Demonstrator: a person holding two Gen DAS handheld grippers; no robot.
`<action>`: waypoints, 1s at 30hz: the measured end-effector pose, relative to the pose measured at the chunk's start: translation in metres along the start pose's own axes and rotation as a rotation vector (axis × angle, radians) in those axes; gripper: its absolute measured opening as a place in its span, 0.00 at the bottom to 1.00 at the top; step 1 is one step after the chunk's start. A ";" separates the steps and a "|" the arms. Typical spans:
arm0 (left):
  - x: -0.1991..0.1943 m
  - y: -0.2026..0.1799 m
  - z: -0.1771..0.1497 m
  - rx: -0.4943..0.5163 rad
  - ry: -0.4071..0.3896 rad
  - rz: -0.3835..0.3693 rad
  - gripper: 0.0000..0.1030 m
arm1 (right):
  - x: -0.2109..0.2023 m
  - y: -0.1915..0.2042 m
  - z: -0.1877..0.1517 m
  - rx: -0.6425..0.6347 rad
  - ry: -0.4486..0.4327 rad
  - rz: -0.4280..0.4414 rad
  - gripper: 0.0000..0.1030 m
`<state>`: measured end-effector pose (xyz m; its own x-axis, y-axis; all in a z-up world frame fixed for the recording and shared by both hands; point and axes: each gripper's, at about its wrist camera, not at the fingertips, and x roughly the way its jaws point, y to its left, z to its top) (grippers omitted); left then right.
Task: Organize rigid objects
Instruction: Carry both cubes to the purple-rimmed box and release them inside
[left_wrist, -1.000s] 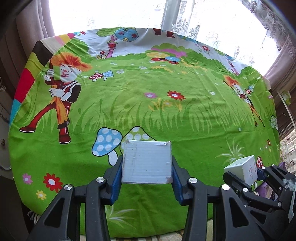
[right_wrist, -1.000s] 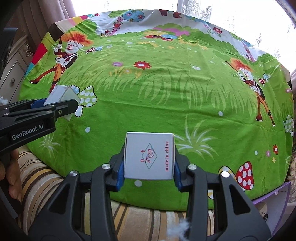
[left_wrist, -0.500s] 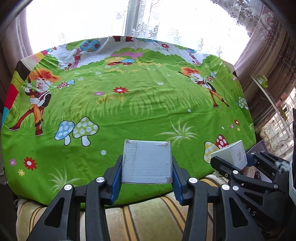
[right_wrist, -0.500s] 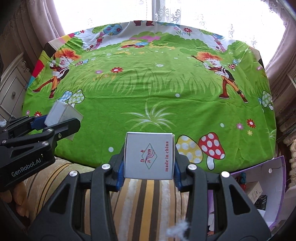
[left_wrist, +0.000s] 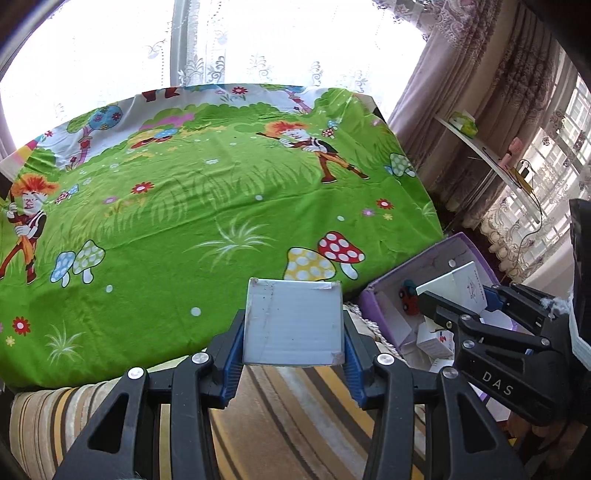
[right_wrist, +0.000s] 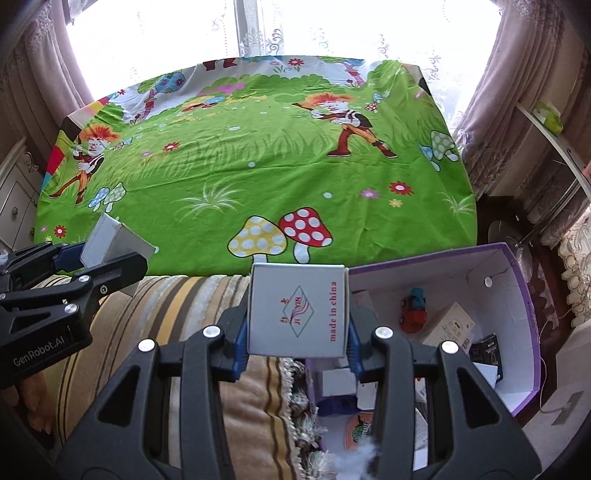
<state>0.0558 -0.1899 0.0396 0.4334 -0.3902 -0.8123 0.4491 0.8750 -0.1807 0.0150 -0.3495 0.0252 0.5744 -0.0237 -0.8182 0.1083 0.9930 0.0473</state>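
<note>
My left gripper (left_wrist: 293, 328) is shut on a plain white box (left_wrist: 293, 321), held above the striped couch edge in front of the green cartoon tablecloth (left_wrist: 207, 206). My right gripper (right_wrist: 297, 314) is shut on a white box printed "made in china" (right_wrist: 297, 312), held over the left edge of an open purple storage box (right_wrist: 517, 273). The purple box also shows at the right of the left wrist view (left_wrist: 439, 251), with the right gripper (left_wrist: 458, 291) above it. The left gripper shows at the left of the right wrist view (right_wrist: 107, 245).
The purple box holds a small red and blue toy car (right_wrist: 413, 310), several small cartons (right_wrist: 448, 325) and a round tin (right_wrist: 360, 430). A striped couch cushion (right_wrist: 177, 314) lies below the grippers. Curtains (left_wrist: 461, 74) and a shelf (left_wrist: 491, 158) stand to the right.
Both grippers have pulled back from the table and swung right with their boxes. The purple storage box has come into view, and the right gripper is now over its edge.
</note>
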 end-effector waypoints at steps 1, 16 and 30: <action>0.000 -0.008 -0.002 0.012 0.002 -0.010 0.46 | -0.004 -0.007 -0.004 0.010 -0.002 -0.008 0.44; 0.004 -0.101 -0.024 0.131 0.062 -0.184 0.46 | -0.042 -0.108 -0.060 0.169 -0.010 -0.148 0.44; 0.021 -0.144 -0.036 0.196 0.132 -0.234 0.53 | -0.048 -0.147 -0.081 0.262 -0.033 -0.222 0.77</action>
<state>-0.0280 -0.3133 0.0282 0.2018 -0.5224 -0.8285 0.6719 0.6893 -0.2709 -0.0940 -0.4848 0.0112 0.5387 -0.2440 -0.8064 0.4360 0.8997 0.0190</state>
